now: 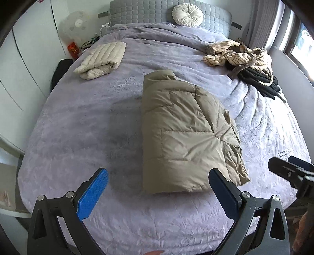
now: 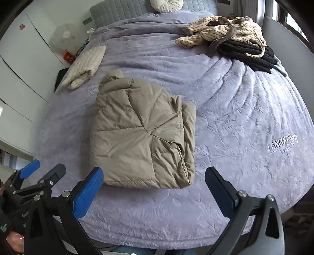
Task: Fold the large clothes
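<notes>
A khaki puffer jacket lies folded into a thick rectangle in the middle of the purple bed cover. It also shows in the right wrist view. My left gripper is open and empty, above the near edge of the bed just in front of the jacket. My right gripper is open and empty, also at the jacket's near edge. Neither touches the jacket. Each gripper shows at the side of the other's view, the right one and the left one.
A folded cream puffer jacket lies at the far left of the bed. A heap of striped beige and black clothes lies at the far right. A round white cushion leans on the grey headboard. White wardrobes stand left.
</notes>
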A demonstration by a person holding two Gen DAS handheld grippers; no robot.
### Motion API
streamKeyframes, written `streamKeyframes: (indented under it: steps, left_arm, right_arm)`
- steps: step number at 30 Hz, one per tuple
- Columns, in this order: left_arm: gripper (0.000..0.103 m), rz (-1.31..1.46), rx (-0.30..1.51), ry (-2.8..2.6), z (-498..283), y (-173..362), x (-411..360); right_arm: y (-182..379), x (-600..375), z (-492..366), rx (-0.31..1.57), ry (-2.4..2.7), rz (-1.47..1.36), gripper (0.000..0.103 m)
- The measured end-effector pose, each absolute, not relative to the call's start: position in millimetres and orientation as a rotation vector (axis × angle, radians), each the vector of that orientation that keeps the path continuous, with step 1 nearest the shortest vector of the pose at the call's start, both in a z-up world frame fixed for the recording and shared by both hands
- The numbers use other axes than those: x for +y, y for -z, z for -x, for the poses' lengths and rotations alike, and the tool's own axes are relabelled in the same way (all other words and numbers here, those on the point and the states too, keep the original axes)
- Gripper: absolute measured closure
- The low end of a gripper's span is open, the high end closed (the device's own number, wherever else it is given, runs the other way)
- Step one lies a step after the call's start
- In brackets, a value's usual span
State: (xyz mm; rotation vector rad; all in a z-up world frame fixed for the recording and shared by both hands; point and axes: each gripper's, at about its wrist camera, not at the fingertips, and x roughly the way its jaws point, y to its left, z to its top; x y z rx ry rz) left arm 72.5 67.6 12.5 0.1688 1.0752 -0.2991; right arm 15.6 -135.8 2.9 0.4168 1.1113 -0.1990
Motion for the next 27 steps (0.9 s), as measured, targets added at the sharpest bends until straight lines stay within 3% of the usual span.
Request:
streamKeyframes:
  steps: [27]
  left_arm:
    - [0.001,-0.162,1.036,0.224,-39.1,-34.5,62.4]
  right_arm:
    - [-20.0,-142.2,9.1,1.072,0.207,-0.343,0.0]
